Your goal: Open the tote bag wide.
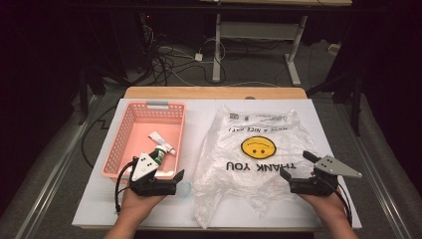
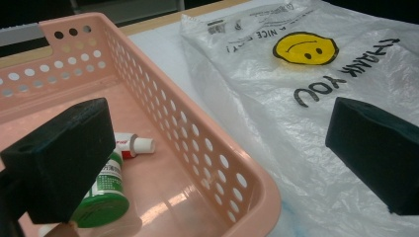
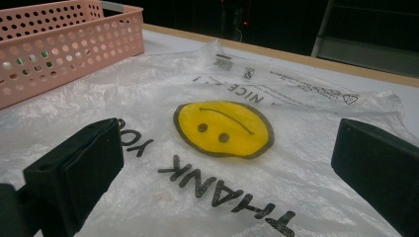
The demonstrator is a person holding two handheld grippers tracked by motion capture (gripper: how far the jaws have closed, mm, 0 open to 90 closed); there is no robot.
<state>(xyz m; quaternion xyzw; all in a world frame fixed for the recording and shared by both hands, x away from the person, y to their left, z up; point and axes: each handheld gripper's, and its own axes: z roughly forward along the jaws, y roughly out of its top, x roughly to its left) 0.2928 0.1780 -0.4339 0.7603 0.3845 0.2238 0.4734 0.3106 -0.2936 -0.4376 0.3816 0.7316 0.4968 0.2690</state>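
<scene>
A pink perforated basket (image 1: 128, 130) sits on the left half of the white table. Inside it lie a green-capped bottle (image 2: 106, 197) and a small white tube (image 2: 133, 144). To its right, a clear plastic bag (image 1: 254, 172) with a yellow smiley and "THANK YOU" print lies flat. My left gripper (image 1: 159, 172) is open at the basket's near right corner, one jaw over the basket and the other over the bag's edge. My right gripper (image 1: 297, 165) is open low over the bag's near right part, holding nothing. The smiley (image 3: 222, 128) lies just ahead of its jaws.
The white table top (image 1: 308, 112) has a wooden strip along its far edge. Beyond it, cables and the legs of a desk (image 1: 217, 55) stand on the dark floor. A small bluish patch (image 1: 184, 188) shows by the bag's near left corner.
</scene>
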